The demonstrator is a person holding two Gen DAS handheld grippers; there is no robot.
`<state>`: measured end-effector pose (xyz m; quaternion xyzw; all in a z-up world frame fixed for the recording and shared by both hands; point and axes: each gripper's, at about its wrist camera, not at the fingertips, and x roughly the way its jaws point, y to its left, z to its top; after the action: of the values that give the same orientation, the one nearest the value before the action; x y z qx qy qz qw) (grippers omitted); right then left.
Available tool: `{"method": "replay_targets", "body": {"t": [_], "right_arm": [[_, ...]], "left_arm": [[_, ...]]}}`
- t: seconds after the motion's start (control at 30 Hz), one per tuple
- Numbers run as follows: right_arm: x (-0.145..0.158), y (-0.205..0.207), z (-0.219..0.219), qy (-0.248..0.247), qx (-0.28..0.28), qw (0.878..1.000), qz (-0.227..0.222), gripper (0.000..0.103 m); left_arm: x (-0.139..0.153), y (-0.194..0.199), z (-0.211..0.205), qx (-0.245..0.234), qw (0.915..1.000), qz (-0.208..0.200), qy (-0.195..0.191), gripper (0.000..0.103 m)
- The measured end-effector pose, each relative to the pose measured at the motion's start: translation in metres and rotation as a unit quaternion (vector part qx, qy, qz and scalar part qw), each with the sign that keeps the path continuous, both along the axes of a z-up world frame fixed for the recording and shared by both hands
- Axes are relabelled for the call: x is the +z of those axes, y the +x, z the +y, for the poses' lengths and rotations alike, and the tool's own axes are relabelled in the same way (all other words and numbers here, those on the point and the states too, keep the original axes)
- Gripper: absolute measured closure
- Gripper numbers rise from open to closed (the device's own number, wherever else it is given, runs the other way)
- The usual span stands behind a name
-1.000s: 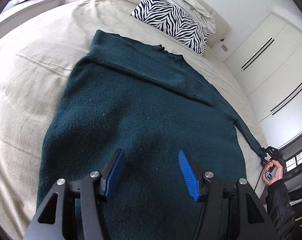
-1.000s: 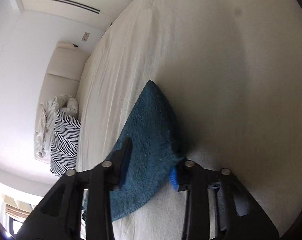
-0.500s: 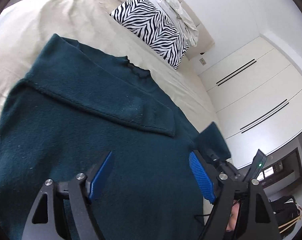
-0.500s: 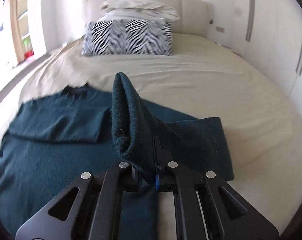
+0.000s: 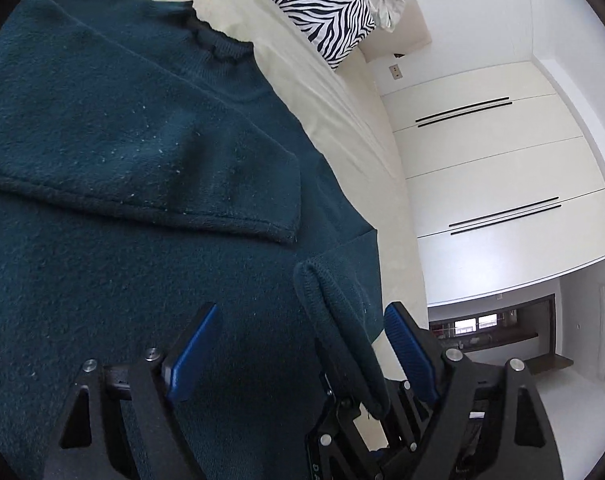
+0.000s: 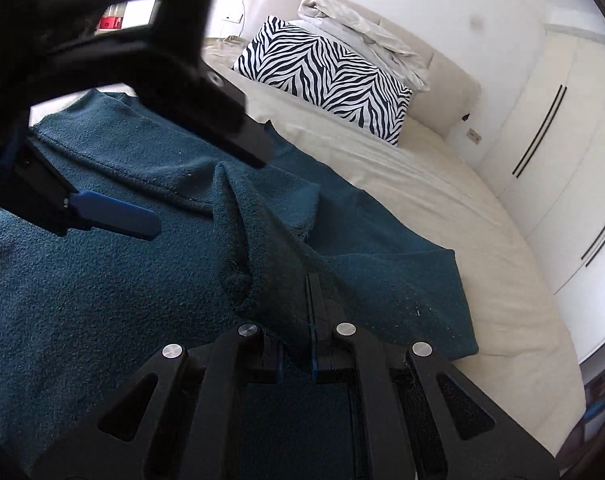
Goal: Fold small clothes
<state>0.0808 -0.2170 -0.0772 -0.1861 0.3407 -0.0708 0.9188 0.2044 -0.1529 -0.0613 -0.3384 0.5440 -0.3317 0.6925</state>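
Note:
A dark teal sweater [image 5: 102, 240] lies flat on the bed, one sleeve [image 5: 150, 168] folded across its chest. My right gripper [image 6: 298, 320] is shut on the cuff of the other sleeve [image 6: 258, 232] and holds it raised over the sweater body [image 6: 82, 300]. My left gripper [image 5: 298, 344] is open, low over the sweater. The held cuff [image 5: 334, 320] and the right gripper stand between its blue pads [image 5: 190, 352]. The left gripper also shows in the right wrist view, upper left, with one blue pad [image 6: 114, 212].
The sweater rests on a beige bed sheet [image 6: 442, 184]. A zebra-print pillow [image 6: 326, 80] and crumpled pale bedding [image 6: 362, 36] lie at the headboard. White wardrobe doors [image 5: 502, 160] stand beyond the bed's far side.
My right gripper closed on the sleeve cuff, lifted it and carried it over the sweater body. My left gripper moved toward the collar side, so the held cuff now sits between its pads.

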Motion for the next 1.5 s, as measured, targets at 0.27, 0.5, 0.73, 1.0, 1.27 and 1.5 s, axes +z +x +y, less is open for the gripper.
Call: {"method": "replay_targets", "body": {"t": [0.27,0.5,0.73,1.0,1.27,1.5], "right_arm": [[0.003,-0.022,0.003,0.027,0.020,0.999,0.009,0.093],[0.017,-0.049,-0.030,0.172,0.010,0.985,0.018,0.088],[0.008,-0.042,-0.066,0.330,-0.023,0.942,0.051,0.088],[-0.033,-0.018,-0.159,0.630,-0.101,0.769,0.038,0.043],[-0.055,0.010,-0.201,0.762,-0.126,0.633,0.050,0.039],[-0.066,0.038,-0.241,0.764,-0.190,0.617,-0.011,0.041]], "left_arm": [[0.002,0.008,-0.009,-0.033,0.9993,0.004,0.014,0.094],[0.056,0.034,0.024,-0.023,0.9964,-0.065,0.049,0.095],[0.108,0.060,0.040,-0.039,0.9822,-0.143,0.116,0.095],[0.045,0.113,0.087,0.016,0.9829,-0.084,0.163,0.094],[0.012,0.124,0.098,0.030,0.9826,-0.064,0.172,0.094],[-0.004,0.128,0.101,0.029,0.9820,-0.055,0.178,0.094]]}}
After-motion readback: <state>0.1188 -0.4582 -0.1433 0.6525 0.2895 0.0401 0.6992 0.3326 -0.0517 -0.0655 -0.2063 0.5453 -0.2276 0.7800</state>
